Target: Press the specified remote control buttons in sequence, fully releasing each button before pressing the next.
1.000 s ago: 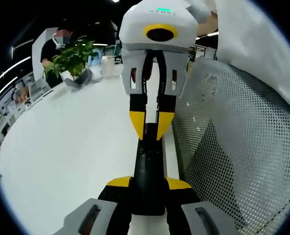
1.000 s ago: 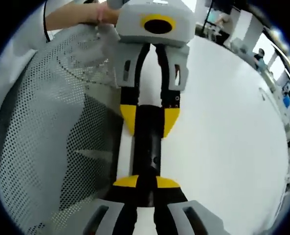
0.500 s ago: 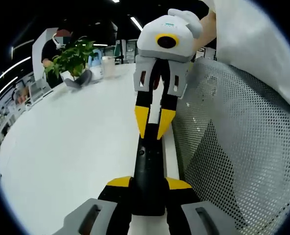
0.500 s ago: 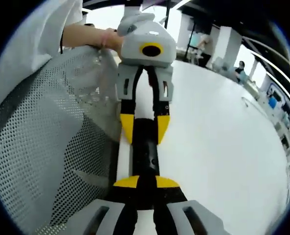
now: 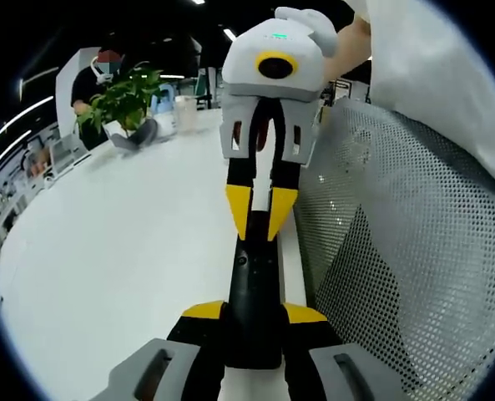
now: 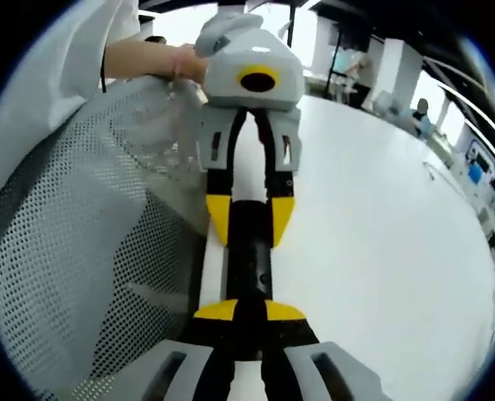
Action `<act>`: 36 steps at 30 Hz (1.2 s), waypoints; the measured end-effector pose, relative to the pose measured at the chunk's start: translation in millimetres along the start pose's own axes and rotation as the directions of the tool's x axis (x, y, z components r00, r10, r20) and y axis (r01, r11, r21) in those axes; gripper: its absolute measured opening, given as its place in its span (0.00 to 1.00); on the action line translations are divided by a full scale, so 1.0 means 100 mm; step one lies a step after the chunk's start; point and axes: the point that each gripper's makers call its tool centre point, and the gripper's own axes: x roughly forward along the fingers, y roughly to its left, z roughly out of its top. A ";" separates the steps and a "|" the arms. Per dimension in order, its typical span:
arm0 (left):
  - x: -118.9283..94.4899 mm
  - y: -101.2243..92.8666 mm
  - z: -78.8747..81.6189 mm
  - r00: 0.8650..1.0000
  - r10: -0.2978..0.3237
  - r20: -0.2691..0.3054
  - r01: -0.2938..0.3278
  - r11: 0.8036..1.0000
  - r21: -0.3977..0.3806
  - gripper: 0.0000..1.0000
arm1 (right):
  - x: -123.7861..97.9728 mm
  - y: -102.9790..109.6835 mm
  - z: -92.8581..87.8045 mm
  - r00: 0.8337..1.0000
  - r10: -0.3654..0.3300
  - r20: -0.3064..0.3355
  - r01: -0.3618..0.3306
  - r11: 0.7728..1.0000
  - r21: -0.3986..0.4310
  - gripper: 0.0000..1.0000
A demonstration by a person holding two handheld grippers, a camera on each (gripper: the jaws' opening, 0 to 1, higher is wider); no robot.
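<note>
Left gripper (image 5: 253, 322) clamps the near end of the black remote (image 5: 254, 276) on the white table (image 5: 122, 242). Right gripper (image 5: 258, 219) poised at its far end, jaws nearly closed, gripping nothing.

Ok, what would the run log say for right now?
left tongs: shut on black remote control | right tongs: tips over its far end, contact unclear | surface: white table

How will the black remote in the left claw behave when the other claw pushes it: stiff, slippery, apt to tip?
The remote looks a rigid slim bar, so it likely will not bend. Its glossy shell may slip in the left claw. Gripped at one end, a push from the right claw could tilt it.
</note>
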 end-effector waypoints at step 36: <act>0.00 0.00 0.01 1.000 0.000 0.000 0.000 1.000 0.000 0.25 | 0.02 -0.01 0.04 0.999 -0.003 -0.032 0.004 0.999 0.034 0.05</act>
